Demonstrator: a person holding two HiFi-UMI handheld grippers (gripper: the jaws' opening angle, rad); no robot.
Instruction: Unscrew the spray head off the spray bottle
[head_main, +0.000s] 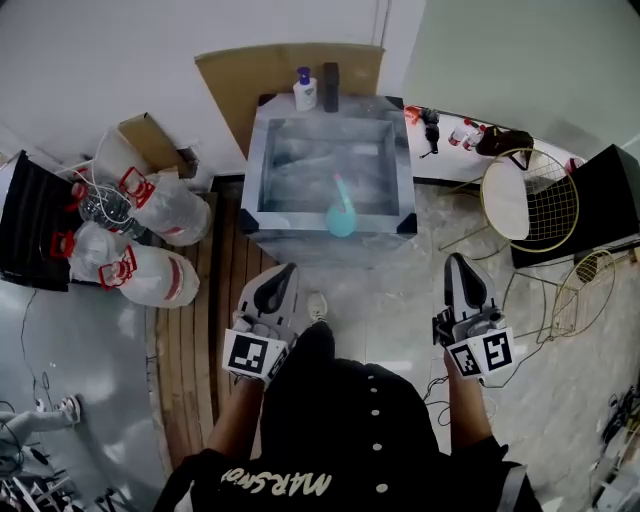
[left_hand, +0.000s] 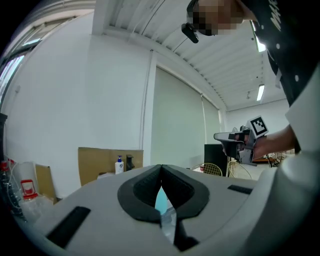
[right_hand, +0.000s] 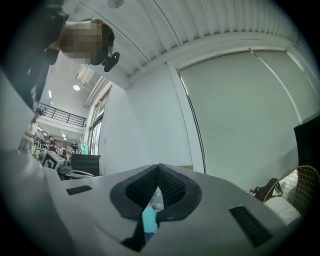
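The spray bottle (head_main: 342, 212) lies on the table (head_main: 300, 150) near its front edge. A pump bottle (head_main: 305, 91) stands at the back edge, with a cardboard sheet (head_main: 240, 85) behind. Water jugs (head_main: 150, 278) lie left, and perhaps a wire chair (head_main: 545, 205) right.

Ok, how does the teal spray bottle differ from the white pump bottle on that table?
Colour: the teal spray bottle is teal, while the white pump bottle is white with a blue pump on top. Place: the teal spray bottle sits at the near edge of the table, while the white pump bottle stands at the far edge beside a dark bottle. Both are on the table, and neither is held.
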